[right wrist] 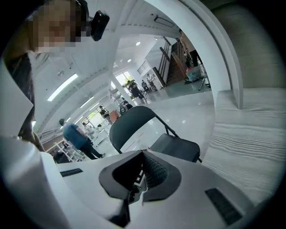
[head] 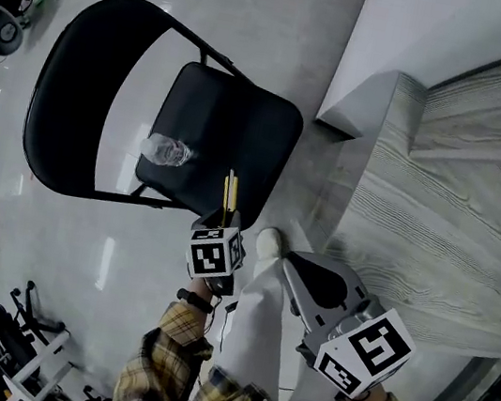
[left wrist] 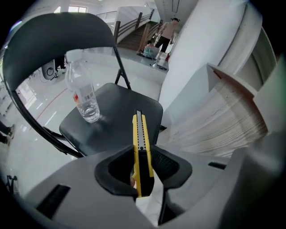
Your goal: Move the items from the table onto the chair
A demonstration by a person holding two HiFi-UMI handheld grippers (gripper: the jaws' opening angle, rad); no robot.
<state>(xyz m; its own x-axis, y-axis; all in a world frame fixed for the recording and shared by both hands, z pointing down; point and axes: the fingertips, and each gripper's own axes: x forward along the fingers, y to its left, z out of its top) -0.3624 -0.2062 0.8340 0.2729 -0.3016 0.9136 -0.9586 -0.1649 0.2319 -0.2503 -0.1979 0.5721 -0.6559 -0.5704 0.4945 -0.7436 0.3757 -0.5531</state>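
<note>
Left gripper [left wrist: 142, 169] holds a yellow box cutter [left wrist: 141, 143] over the black folding chair [head: 244, 127].

Its jaws are clamped on the cutter's handle, with the tip pointing down toward the front part of the seat; whether it touches the seat is unclear. A clear plastic bottle [left wrist: 83, 95] stands upright on the seat, further back and to the left. The right gripper [right wrist: 142, 173] is closed and empty, held near the edge of the pale wood-grain table [head: 436, 226].
</note>
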